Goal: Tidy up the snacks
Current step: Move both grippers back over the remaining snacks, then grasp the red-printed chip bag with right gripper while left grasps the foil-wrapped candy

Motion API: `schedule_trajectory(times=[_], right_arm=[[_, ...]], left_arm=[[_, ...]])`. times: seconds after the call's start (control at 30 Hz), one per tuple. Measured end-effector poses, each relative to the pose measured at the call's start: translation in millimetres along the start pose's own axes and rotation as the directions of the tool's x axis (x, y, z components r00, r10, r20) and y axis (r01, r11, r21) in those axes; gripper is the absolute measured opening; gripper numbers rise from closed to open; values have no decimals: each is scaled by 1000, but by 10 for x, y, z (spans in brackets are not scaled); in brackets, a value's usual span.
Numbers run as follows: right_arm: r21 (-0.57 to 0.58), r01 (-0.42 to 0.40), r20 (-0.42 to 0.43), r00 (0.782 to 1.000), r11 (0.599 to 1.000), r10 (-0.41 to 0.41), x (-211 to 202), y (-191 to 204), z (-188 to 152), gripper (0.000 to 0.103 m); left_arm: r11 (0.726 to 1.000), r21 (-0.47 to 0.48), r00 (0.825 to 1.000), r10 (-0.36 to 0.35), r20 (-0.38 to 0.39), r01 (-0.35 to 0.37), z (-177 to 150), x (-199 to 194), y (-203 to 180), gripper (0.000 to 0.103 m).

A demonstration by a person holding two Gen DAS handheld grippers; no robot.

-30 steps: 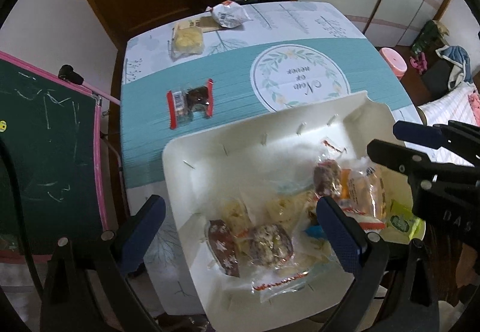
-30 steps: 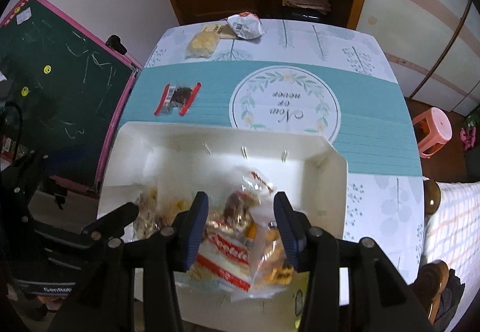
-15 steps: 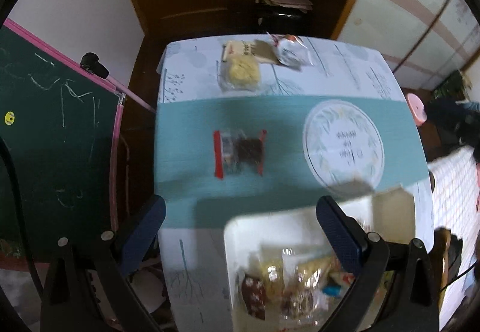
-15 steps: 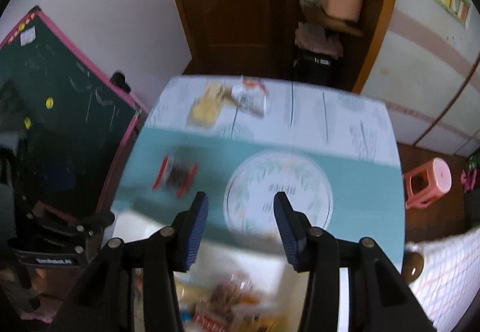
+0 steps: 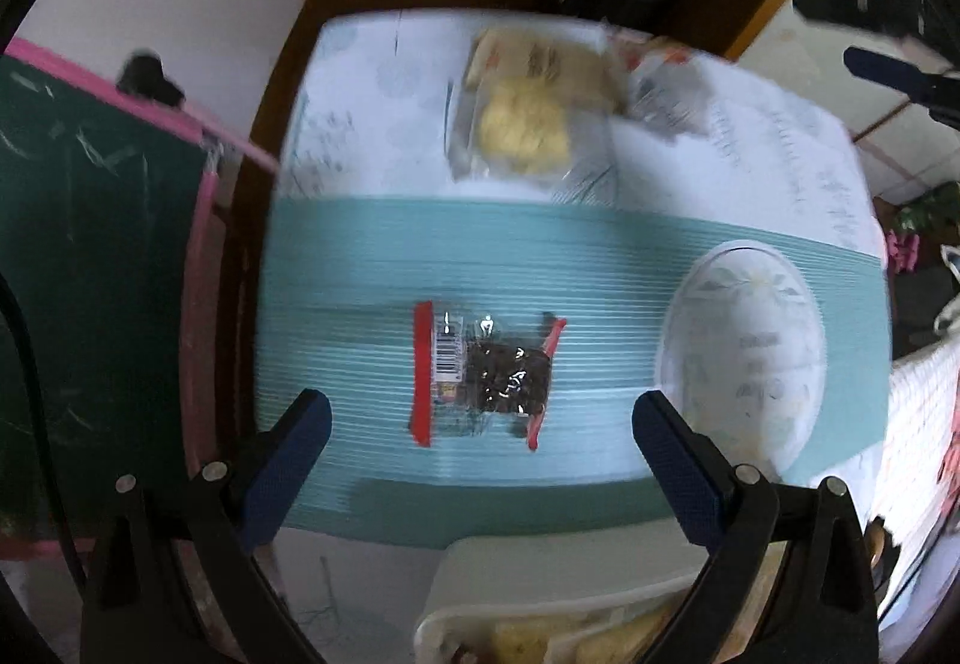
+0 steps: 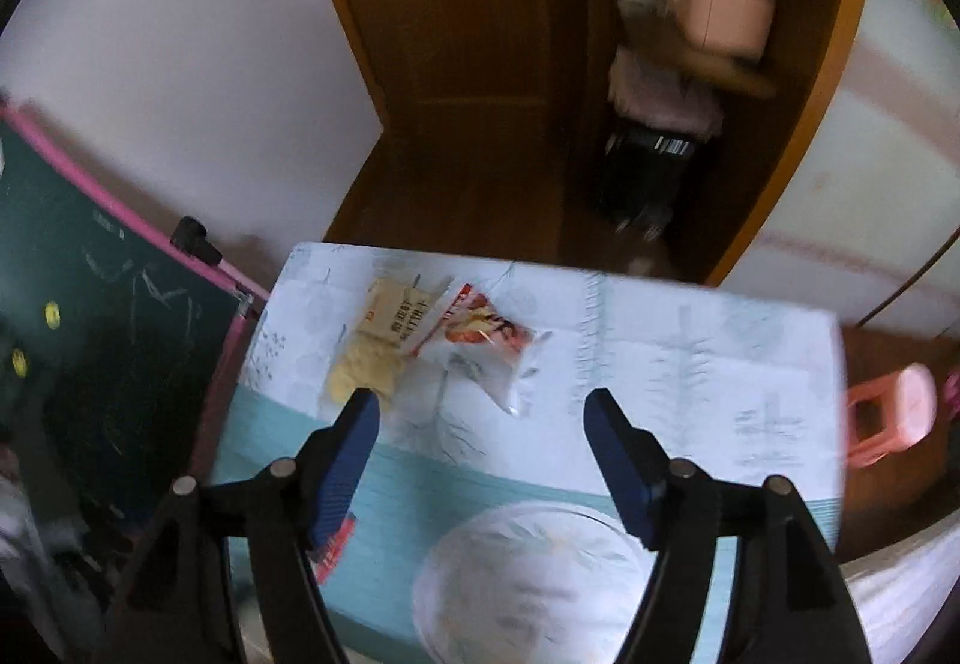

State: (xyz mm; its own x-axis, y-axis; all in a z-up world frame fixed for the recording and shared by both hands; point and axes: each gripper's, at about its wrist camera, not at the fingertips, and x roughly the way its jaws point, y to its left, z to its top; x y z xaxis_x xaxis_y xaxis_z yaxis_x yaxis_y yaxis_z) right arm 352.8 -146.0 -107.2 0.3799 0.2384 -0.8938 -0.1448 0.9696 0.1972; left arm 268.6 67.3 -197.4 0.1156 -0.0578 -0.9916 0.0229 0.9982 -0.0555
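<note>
I am between picks: several snacks already lie in the white moulded tray, whose rim shows at the bottom edge of my left view, and three packets are still out on the bench with its teal and white printed cloth.

My left claw points straight down, jaws spread wide and empty. Framed between them, just above centre of the lower half of that view, lies the clear packet with red end seals and a dark, lumpy filling, flat on the teal band. It looks like my left claw's target.

My right claw tilts down toward the far end of the bench, its jaws opening with nothing between them. In the middle of the right view, above the fingertips, sits the clear packet with a yellow crumbly cake and beige label, and touching its right side the crinkly white and red foil packet. Both rest on the white floral strip of the cloth. The frames are smeared, so finer print is unreadable.

Next, as I judge it, each claw has to sink onto its own packet. The left needs only a straight drop, then a close across the narrow width of the red-sealed packet. The right must choose one of the two touching packets and come in so the blue pads pinch that one alone, without dragging its neighbour.
</note>
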Motion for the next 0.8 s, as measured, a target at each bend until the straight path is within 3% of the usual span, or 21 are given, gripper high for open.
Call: schedule_trajectory(times=[0.1, 0.23, 0.47, 0.57, 0.67, 0.8], right_arm=[[90, -46, -46, 998, 995, 50, 426, -100, 136, 71], [123, -17, -79, 997, 992, 27, 913, -129, 272, 71], [74, 38, -204, 979, 997, -23, 1558, -108, 265, 71], [20, 58, -222, 974, 998, -52, 1659, -66, 142, 71], [-25, 77, -184, 980, 997, -81, 1582, -41, -7, 61], [-20, 67, -184, 980, 998, -70, 1422, -110, -265, 58]], left_arm=[[999, -42, 999, 0, -47, -2, 73, 299, -33, 100], [998, -46, 996, 34, -82, -38, 89, 625, -98, 99], [996, -69, 989, 39, -145, -49, -20, 958, -127, 99], [996, -69, 986, 43, -163, -55, -57, 1023, -147, 95], [996, -69, 987, 40, -153, -51, -72, 1019, -172, 91], [998, -48, 992, 41, -121, -47, -94, 971, -249, 80]])
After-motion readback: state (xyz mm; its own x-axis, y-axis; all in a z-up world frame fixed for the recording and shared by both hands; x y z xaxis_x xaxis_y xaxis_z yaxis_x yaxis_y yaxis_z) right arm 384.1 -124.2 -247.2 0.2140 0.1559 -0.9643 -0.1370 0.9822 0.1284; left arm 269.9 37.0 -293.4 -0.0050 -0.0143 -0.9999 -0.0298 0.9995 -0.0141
